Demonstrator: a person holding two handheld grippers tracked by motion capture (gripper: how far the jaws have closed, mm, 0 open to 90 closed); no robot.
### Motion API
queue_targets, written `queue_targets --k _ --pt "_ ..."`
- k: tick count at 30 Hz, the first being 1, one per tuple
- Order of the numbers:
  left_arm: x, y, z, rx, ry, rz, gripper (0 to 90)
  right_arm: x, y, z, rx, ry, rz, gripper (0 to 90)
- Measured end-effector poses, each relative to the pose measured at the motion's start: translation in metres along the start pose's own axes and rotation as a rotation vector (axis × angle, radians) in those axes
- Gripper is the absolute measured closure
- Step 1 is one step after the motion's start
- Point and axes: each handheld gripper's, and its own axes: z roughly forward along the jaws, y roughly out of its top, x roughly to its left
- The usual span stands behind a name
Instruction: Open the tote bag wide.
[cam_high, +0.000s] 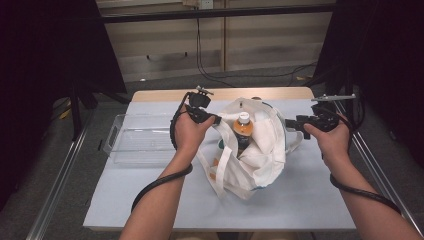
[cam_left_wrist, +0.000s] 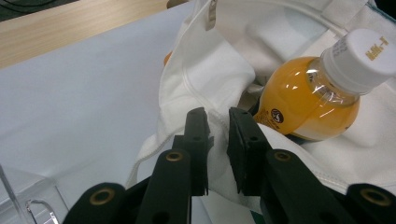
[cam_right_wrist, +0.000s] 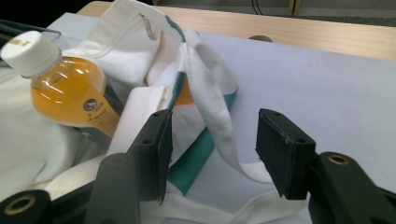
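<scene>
A white cloth tote bag (cam_high: 260, 150) with a teal edge slumps in the middle of the table. A bottle of orange drink (cam_high: 243, 127) with a white cap stands in its mouth. My left gripper (cam_high: 216, 120) is at the bag's left rim. In the left gripper view, that gripper (cam_left_wrist: 217, 116) is shut on a fold of the bag's rim (cam_left_wrist: 210, 70), right beside the bottle (cam_left_wrist: 308, 98). My right gripper (cam_high: 289, 123) is at the bag's right side. In the right gripper view, its jaws (cam_right_wrist: 215, 116) stand wide open around a white bag strap (cam_right_wrist: 210, 93) without pressing it, and the bottle (cam_right_wrist: 70, 88) lies to their left.
A clear plastic bin (cam_high: 135, 137) sits on the table to the left of the bag. The pale table cover (cam_high: 300, 200) reaches the front edge, and a wooden strip (cam_high: 160, 95) runs along the back. Metal rails flank the table on both sides.
</scene>
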Motion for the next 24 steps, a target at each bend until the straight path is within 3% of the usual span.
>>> queue_targets --k 3,4,10,12,14,17,24 --pt "-0.002 0.0 0.001 -0.016 0.003 -0.016 78.0 0.004 0.003 0.002 0.001 0.007 -0.008 45.6" --pt "-0.002 0.001 -0.001 0.004 0.008 0.016 78.1 0.005 0.005 0.002 0.0 0.013 -0.011 45.6" --pt "-0.003 0.0 -0.002 -0.007 0.007 0.008 78.1 0.01 0.009 0.005 0.008 0.009 -0.019 46.2" --pt "-0.004 -0.001 -0.002 -0.024 0.008 -0.013 78.2 0.011 0.01 0.005 0.007 0.011 -0.019 46.1" --pt "-0.002 0.0 -0.003 -0.006 0.005 0.011 78.3 0.009 0.01 0.004 0.017 0.003 -0.017 46.1" --pt "-0.004 0.0 -0.003 -0.012 0.002 0.015 78.4 0.007 0.01 0.003 0.018 -0.002 -0.011 46.1" --pt "-0.006 0.001 -0.003 -0.028 0.0 0.001 78.6 0.007 0.014 -0.003 0.006 0.004 -0.013 45.3"
